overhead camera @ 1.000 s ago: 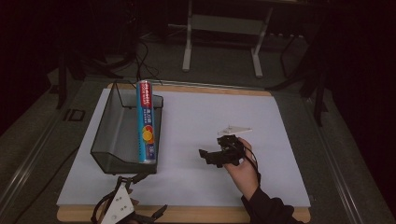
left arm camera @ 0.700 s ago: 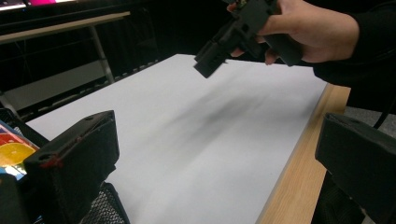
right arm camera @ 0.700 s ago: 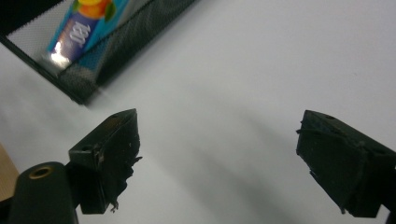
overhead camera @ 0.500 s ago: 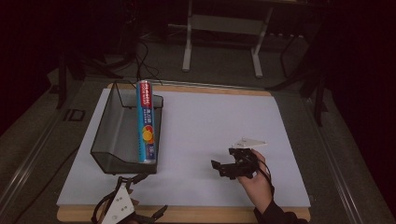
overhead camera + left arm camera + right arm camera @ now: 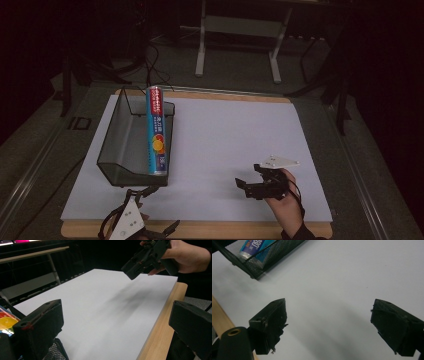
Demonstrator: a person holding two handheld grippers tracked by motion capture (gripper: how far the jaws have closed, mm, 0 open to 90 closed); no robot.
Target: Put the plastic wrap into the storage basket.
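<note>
Right gripper (image 5: pixel 248 185) at near right of white board (image 5: pixel 235 145), held in right hand (image 5: pixel 285 205); jaws spread wide, nothing between them, bare board beneath in right gripper view. Grey plate on top of it.

Left gripper (image 5: pixel 150 212) at near edge of board, just in front of mesh basket (image 5: pixel 112 150); jaws apart in left gripper view, empty, 1 over the board, the other over the wooden table edge (image 5: pixel 162 322).

Tube (image 5: pixel 157 131) lying in the basket along its right wall, red cap end propped on far rim, fruit print facing up. Both grippers apart from tube; left 1 near the basket's near corner, right 1 well apart from it. Printed end of tube seen through the mesh at top left of right gripper view (image 5: pixel 255 246).
</note>
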